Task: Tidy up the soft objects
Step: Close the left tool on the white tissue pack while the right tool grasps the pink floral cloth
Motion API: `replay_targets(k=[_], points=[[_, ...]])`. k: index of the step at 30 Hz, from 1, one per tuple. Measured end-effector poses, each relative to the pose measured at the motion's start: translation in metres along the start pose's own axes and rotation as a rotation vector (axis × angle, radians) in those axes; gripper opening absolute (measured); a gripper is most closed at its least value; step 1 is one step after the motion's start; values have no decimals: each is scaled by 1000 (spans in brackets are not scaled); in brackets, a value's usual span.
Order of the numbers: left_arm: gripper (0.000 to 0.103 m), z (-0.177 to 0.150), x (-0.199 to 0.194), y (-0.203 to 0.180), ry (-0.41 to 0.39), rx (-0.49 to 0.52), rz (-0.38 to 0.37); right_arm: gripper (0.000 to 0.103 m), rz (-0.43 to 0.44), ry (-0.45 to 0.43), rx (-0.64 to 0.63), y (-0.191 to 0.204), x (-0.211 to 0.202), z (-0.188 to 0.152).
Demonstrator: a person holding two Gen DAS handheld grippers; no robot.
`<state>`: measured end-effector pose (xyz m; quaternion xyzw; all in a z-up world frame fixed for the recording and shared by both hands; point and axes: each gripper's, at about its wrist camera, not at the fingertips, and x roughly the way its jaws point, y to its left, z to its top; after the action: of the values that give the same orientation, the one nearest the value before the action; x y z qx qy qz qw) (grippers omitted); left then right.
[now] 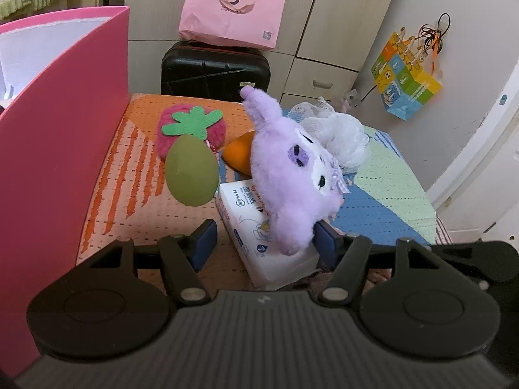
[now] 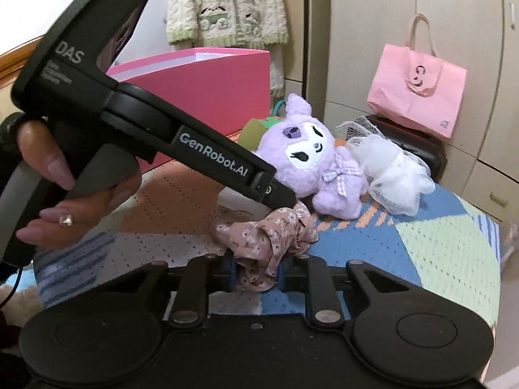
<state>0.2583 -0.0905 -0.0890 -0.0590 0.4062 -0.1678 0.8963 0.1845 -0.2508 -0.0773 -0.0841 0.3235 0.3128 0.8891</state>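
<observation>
The right claw (image 2: 256, 272) is clamped on the floral scrunchie (image 2: 269, 236), which rests on the surface (image 2: 421, 259). The left claw (image 1: 264, 240) stands apart with the purple plush (image 1: 288, 175) between its fingers, not visibly pinched. I judge the sorting barely begun: the sponge (image 1: 191, 171), strawberry (image 1: 191, 126), tissue pack (image 1: 256, 227) and white mesh (image 1: 337, 136) lie loose beside the pink box (image 1: 65, 129), whose inside is hidden.

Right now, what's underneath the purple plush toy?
The purple plush toy lies on a white tissue pack. An orange soft toy pokes out behind it, mostly covered. Anything further beneath is hidden.
</observation>
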Motion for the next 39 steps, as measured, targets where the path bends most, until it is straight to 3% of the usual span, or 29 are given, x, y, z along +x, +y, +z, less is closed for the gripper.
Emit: replay_targets(k=[9, 13, 15, 21, 23, 27, 30, 39], points=[[64, -8, -7, -1, -15, 36, 39, 21, -111, -7, 31, 5, -25, -15], [64, -12, -8, -6, -27, 70, 56, 21, -191, 1, 91, -6, -35, -20], [64, -13, -7, -8, -25, 87, 57, 21, -191, 0, 122, -12, -38, -22], [66, -15, -1, -25, -20, 168, 77, 42, -191, 1, 120, -13, -32, -26], [66, -17, 1, -28, -30, 196, 85, 58, -194, 3, 104, -10, -28, -23], [53, -23, 1, -30, -65, 223, 142, 71, -217, 8, 85, -10, -21, -18], [46, -26, -2, -27, -83, 217, 137, 82, -218, 7, 98, -13, -17, -17], [40, -32, -16, -17, -85, 160, 105, 84, -199, 12, 140, -12, -7, -12]])
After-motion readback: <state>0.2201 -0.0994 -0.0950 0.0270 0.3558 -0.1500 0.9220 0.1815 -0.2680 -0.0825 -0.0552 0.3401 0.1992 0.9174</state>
